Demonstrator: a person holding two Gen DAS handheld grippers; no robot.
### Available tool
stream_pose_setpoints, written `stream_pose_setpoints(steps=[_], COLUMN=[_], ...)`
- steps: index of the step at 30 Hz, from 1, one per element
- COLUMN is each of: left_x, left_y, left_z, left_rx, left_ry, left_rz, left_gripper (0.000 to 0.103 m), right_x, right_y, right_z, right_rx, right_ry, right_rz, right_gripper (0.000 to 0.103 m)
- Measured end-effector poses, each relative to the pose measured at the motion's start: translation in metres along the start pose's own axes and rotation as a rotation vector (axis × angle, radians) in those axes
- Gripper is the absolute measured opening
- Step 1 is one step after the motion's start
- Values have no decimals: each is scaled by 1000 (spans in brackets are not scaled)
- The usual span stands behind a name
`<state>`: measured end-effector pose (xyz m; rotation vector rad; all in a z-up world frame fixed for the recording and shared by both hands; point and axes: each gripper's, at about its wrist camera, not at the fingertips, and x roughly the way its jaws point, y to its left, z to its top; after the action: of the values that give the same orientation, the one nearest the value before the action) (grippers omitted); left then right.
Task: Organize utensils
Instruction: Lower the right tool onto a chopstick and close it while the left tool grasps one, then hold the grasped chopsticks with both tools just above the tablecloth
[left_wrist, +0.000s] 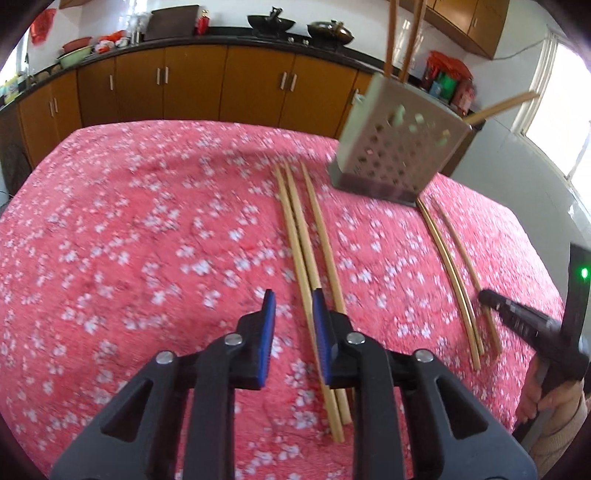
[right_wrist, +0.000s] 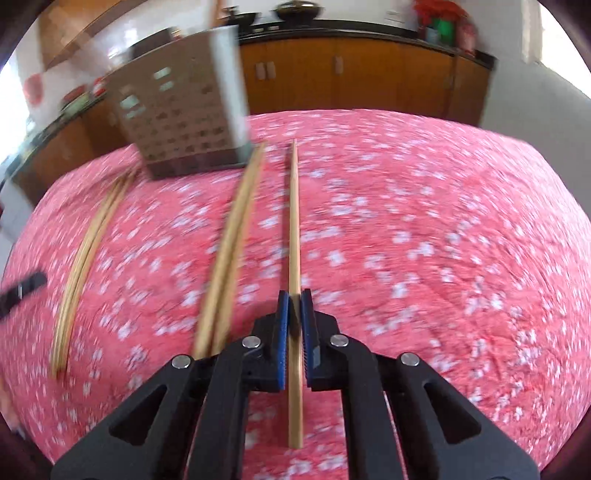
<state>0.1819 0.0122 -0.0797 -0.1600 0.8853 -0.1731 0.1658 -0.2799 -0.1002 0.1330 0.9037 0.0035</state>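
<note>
A perforated metal utensil holder (left_wrist: 397, 147) stands at the far side of the pink floral tablecloth, with a few chopsticks sticking out of it; it also shows in the right wrist view (right_wrist: 181, 122). Wooden chopsticks lie on the cloth: three (left_wrist: 303, 236) by my left gripper and three (left_wrist: 454, 266) further right. My left gripper (left_wrist: 293, 306) is open and empty, its right finger over the left group. My right gripper (right_wrist: 294, 299) is closed on one chopstick (right_wrist: 294, 221), still low at the cloth. Two chopsticks (right_wrist: 232, 251) lie just left of it, and the other group (right_wrist: 88, 243) further left.
The table (left_wrist: 129, 221) is covered by the pink flowered cloth. Brown kitchen cabinets (left_wrist: 192, 81) and a counter with woks and bowls run behind it. A window (left_wrist: 561, 110) is at the right. The right gripper's body (left_wrist: 528, 325) appears at the left view's right edge.
</note>
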Motion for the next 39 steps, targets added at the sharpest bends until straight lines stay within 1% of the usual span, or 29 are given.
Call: stream_pose_setpoints(steps=[3, 6, 8, 10, 17, 21, 26, 27, 29, 33, 39], left_x=[6, 15, 17, 22, 21, 27, 33, 33, 34, 35, 33], left_y=[-8, -14, -18, -19, -21, -3, 41, 45, 55, 62, 61], left_z=[-3, -6, -8, -9, -11, 4, 29, 31, 36, 36, 37], left_rx=[24, 59, 76, 79, 101, 63, -29, -38, -52, -48, -54], left_ry=[22, 55, 45, 64, 47, 40, 24, 21, 13, -2, -3], left_rz=[2, 28, 55, 72, 104, 159, 236, 242, 248, 246, 240], left_gripper=[18, 15, 15, 14, 10, 9, 10, 11, 11, 11, 11], right_x=[0, -1, -1, -2, -16, -16, -2, 2, 7, 15, 18], right_y=[-7, -8, -7, -8, -1, -6, -17, -18, -19, -21, -24], right_z=[0, -1, -2, -1, -13, -11, 4, 8, 14, 23, 26], right_rx=[7, -4, -6, -12, -58, -57, -20, -16, -14, -18, -8], right_ry=[-1, -7, -9, -11, -16, -23, -33, -35, -40, -55, -55], right_rz=[0, -4, -6, -6, 21, 8, -29, -39, -49, -71, -57], right_gripper=[8, 8, 8, 8, 8, 8, 8, 8, 8, 8, 8])
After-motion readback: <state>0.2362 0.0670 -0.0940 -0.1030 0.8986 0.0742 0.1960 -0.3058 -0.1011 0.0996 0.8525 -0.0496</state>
